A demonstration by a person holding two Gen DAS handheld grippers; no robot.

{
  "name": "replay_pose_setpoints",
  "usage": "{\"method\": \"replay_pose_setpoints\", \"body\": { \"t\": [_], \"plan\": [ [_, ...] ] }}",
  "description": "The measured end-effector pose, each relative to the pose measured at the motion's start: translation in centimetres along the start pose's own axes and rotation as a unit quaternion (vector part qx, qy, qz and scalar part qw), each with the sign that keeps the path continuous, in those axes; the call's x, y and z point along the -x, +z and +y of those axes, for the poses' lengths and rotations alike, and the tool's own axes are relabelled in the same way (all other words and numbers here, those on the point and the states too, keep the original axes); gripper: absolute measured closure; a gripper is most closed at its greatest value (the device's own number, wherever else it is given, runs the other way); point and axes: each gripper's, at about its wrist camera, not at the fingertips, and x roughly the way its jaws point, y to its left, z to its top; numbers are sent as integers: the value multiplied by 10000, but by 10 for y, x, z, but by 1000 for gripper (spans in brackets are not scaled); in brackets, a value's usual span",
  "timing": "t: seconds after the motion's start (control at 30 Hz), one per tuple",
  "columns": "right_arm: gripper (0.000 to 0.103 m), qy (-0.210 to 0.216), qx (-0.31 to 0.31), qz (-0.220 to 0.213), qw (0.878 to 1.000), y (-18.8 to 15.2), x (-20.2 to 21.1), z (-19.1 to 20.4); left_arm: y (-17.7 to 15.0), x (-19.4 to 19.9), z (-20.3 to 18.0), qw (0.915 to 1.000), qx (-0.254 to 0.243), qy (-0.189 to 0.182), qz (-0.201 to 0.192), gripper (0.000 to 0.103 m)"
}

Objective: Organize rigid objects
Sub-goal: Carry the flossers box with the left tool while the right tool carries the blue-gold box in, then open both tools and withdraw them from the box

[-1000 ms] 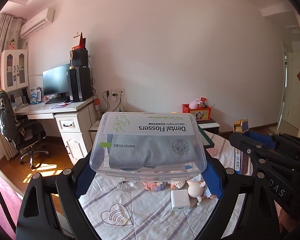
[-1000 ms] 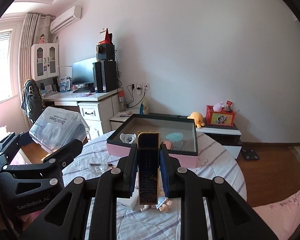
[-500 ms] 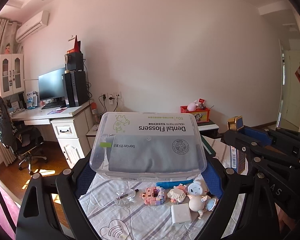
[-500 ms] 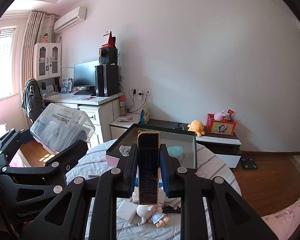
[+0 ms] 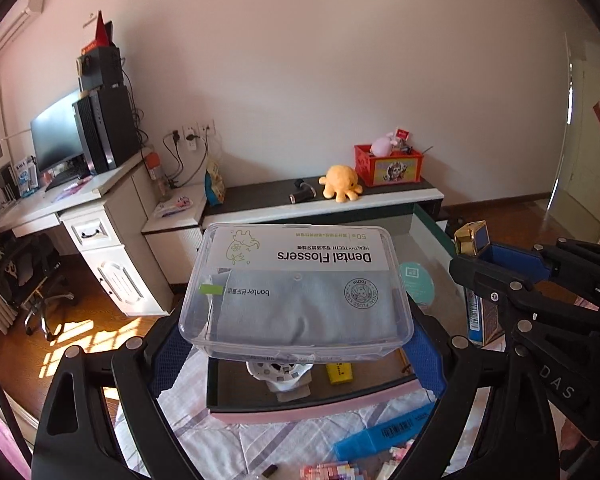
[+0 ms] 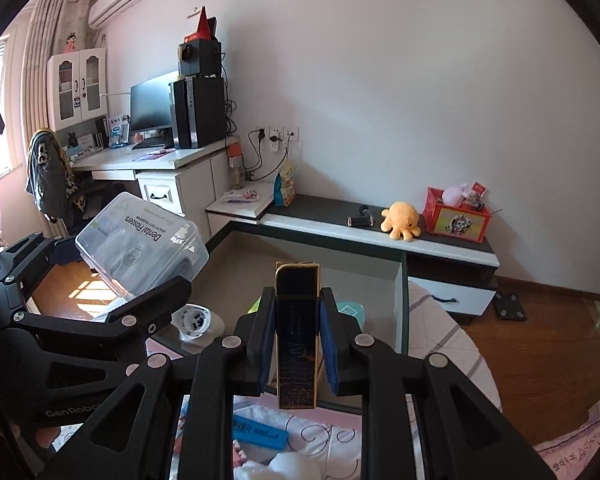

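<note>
Bedroom tabletop (image 5: 236, 440): my open storage box (image 5: 300, 408) sits on it.
Left hand-held gripper (image 5: 300, 340): I clamp the floss case (image 5: 300, 292) directly above the box.
Right hand-held gripper (image 6: 296, 344): I grip the upright dark box (image 6: 296, 336), nearer the far-right corner.

Clear floss box (image 5: 298, 288), navy-gold box (image 6: 297, 332)

Below my jaws the striped-cloth counter (image 5: 228, 440) carries a pink-sided open box (image 5: 312, 410), a blue carton (image 5: 380, 436) and small block toys (image 5: 332, 472).

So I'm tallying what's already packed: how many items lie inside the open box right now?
3 visible in the open box: a white perforated item and a small yellow piece near the front wall, and a teal round item further back. The dental flossers case may hide more.
</note>
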Motion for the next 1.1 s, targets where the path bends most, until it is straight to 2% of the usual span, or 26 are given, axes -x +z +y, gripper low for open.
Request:
{"method": "replay_pose_setpoints", "body": {
  "t": [0.17,0.37,0.5,0.57,0.63,0.73,0.93,1.0,1.1],
  "plan": [
    [82,541,-330,546,9965,-7,-57,-14,-7,-44,16,9990,133,103,424,11],
    [82,709,-408,861,9929,-14,-88,-13,-19,-69,27,9968,281,220,709,10],
    [81,777,-553,979,9906,-18,-96,-14,-22,-72,30,9959,323,253,806,9],
    [75,719,-664,990,9903,-17,-94,-17,-23,-64,30,9958,345,257,807,9],
    [70,738,-710,942,9903,-15,-84,-16,-23,-52,31,9961,384,214,770,8],
    [56,649,-721,755,9924,-10,-58,-12,-22,-18,34,9975,457,178,504,5],
    [32,295,-582,26,9979,-8,31,4,-32,82,28,9979,469,249,-371,0],
    [19,79,-519,-242,9983,-12,66,12,-41,118,24,9963,466,278,-668,0],
    [18,-19,-382,-666,9970,-24,118,25,-56,166,14,9932,447,386,-1002,0]
  ]
}}
